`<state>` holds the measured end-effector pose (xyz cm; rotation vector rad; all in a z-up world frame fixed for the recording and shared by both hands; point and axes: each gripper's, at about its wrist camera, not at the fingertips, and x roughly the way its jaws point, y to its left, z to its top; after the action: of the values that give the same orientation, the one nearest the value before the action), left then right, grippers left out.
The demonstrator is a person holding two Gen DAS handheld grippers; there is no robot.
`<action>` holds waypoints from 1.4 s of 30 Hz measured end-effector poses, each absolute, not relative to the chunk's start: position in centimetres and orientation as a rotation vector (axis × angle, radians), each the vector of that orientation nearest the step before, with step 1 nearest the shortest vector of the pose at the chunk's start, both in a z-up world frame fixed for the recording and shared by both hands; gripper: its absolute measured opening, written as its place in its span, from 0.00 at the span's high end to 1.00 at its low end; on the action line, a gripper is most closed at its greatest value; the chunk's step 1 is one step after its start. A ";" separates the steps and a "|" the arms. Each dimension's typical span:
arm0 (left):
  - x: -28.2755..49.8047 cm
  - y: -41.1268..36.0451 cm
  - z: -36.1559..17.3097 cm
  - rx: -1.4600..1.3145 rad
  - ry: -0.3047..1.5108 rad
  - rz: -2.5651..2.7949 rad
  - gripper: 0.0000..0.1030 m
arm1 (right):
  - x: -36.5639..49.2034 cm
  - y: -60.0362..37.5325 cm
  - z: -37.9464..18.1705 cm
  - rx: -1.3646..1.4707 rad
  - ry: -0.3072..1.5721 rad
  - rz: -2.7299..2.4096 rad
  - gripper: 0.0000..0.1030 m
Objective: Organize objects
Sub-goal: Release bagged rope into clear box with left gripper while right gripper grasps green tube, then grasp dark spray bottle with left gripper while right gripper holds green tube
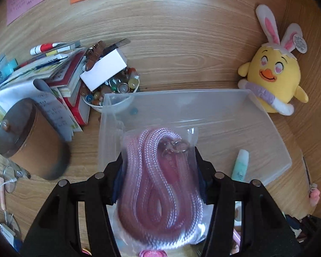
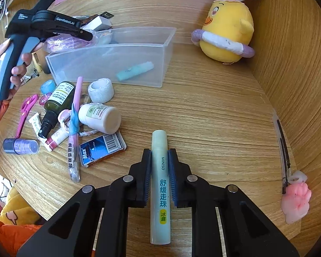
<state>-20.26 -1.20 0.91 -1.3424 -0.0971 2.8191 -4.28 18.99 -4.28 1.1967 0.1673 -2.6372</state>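
Observation:
My left gripper (image 1: 159, 160) is shut on a clear bag holding a coiled pink cord (image 1: 158, 184), held above the near edge of a clear plastic bin (image 1: 267, 128). A pale green tube (image 1: 240, 165) lies in the bin. In the right wrist view the left gripper (image 2: 89, 35) hangs over the bin's (image 2: 104, 64) left end with the pink cord (image 2: 62, 41). My right gripper (image 2: 159, 156) is shut on a pale green MINISO roll-on tube (image 2: 160, 184) over the wooden desk, well in front of the bin.
A pile of small items lies left of the right gripper: white bottle (image 2: 100, 117), dark spray bottle (image 2: 55, 105), staples box (image 2: 102, 150), bandage roll (image 2: 100, 91), pink scissors (image 2: 25, 111). A yellow chick plush (image 2: 226, 34) stands back right. Books, bead bowl (image 1: 111, 90) and round tin (image 1: 30, 137) sit left of the bin.

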 end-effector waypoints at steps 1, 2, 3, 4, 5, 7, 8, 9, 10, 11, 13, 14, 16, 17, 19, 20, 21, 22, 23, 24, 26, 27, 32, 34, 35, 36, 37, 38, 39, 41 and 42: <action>-19.7 -1.2 1.1 -1.333 -0.088 2.825 0.47 | -4.4 19.0 -4.3 1.196 0.162 -2.636 0.86; -19.0 -1.1 1.5 -1.318 -0.072 2.830 0.47 | -4.5 19.0 -4.3 1.195 0.159 -2.634 0.86; -18.0 -1.1 1.9 -1.296 -0.055 2.834 0.45 | -4.6 19.0 -4.2 1.195 0.153 -2.632 0.86; -16.9 -1.1 2.2 -1.269 -0.042 2.832 0.42 | -4.8 19.0 -4.2 1.195 0.139 -2.628 0.86; -15.8 -1.0 2.6 -1.248 -0.030 2.832 0.39 | -4.9 19.1 -4.2 1.194 0.131 -2.626 0.86; -13.4 -1.0 3.2 -1.200 0.010 2.853 0.29 | -5.1 19.2 -4.2 1.192 0.114 -2.630 0.86; -12.4 -0.9 3.4 -1.183 0.036 2.861 0.29 | -5.2 19.2 -4.2 1.190 0.109 -2.634 0.86; -11.3 -0.8 3.5 -1.172 0.064 2.865 0.29 | -5.3 19.2 -4.1 1.185 0.102 -2.637 0.86; -10.3 -0.7 3.5 -1.165 0.083 2.859 0.29 | -5.4 19.2 -4.0 1.180 0.097 -2.640 0.86; -9.4 -0.7 3.4 -1.166 0.089 2.845 0.28 | -5.4 19.3 -3.8 1.172 0.093 -2.645 0.86; -8.1 -0.7 2.7 -1.197 0.080 2.803 0.28 | -5.5 19.2 -3.4 1.149 0.087 -2.660 0.86; -7.5 -0.7 2.1 -1.226 0.070 2.777 0.28 | -5.4 19.2 -3.1 1.136 0.087 -2.668 0.86; -6.4 -0.5 1.2 -1.277 0.065 2.736 0.28 | -5.4 19.2 -2.3 1.108 0.078 -2.684 0.86; -5.9 -0.4 0.7 -1.295 0.069 2.725 0.28 | -5.4 19.2 -2.0 1.093 0.073 -2.689 0.86; -4.8 -0.2 -0.3 -1.322 0.080 2.704 0.28 | -5.5 19.0 -1.3 1.060 0.082 -2.709 0.86; -4.3 -0.1 -0.7 -1.333 0.083 2.692 0.28 | -5.5 18.9 -0.9 1.045 0.086 -2.720 0.86; -3.7 0.0 -1.1 -1.341 0.084 2.677 0.28 | -5.6 18.9 -0.6 1.028 0.085 -2.728 0.86; -3.1 0.2 -1.5 -1.344 0.080 2.659 0.28 | -5.7 18.9 -0.4 1.016 0.081 -2.733 0.86; -2.5 0.4 -1.9 -1.346 0.077 2.643 0.28 | -5.9 18.9 -0.1 1.002 0.073 -2.740 0.86; -2.0 0.7 -2.3 -1.355 0.078 2.619 0.28 | -5.9 18.9 0.1 0.992 0.067 -2.745 0.86; -1.2 1.3 -3.2 -1.361 0.093 2.589 0.28 | -6.1 18.9 0.6 0.972 0.050 -2.753 0.86; -0.9 1.5 -3.6 -1.367 0.105 2.577 0.28 | -6.2 18.9 0.8 0.964 0.045 -2.755 0.86; -0.2 2.3 -5.3 -1.389 0.142 2.558 0.36 | -6.3 18.7 1.8 0.922 0.021 -2.768 0.86; -0.1 2.6 -5.6 -1.393 0.173 2.555 0.58 | -6.3 18.7 2.1 0.909 0.003 -2.769 0.86; 0.0 2.6 -5.8 -1.393 0.178 2.550 0.63 | -6.3 18.7 2.3 0.904 -0.004 -2.768 0.86; 0.0 2.6 -5.7 -1.383 0.180 2.554 0.68 | -6.4 18.6 2.4 0.899 -0.007 -2.767 0.86; 0.1 2.7 -5.8 -1.379 0.185 2.553 0.74 | -6.5 18.6 2.5 0.893 -0.007 -2.768 0.86; 0.2 2.7 -5.7 -1.373 0.193 2.558 0.75 | -6.5 18.5 2.7 0.888 -0.007 -2.769 0.86; 0.2 2.7 -5.7 -1.369 0.197 2.569 0.75 | -6.5 18.3 2.8 0.883 -0.005 -2.768 0.86; 0.3 2.6 -5.5 -1.357 0.192 2.582 0.75 | -6.7 18.2 2.9 0.874 -0.006 -2.766 0.86; 0.3 2.4 -5.3 -1.351 0.178 2.581 0.75 | -6.8 18.1 3.1 0.870 -0.007 -2.764 0.86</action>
<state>0.28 2.39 -5.28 -1.3509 0.1780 2.5812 -6.76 18.09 3.06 0.8696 -0.0072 -2.7636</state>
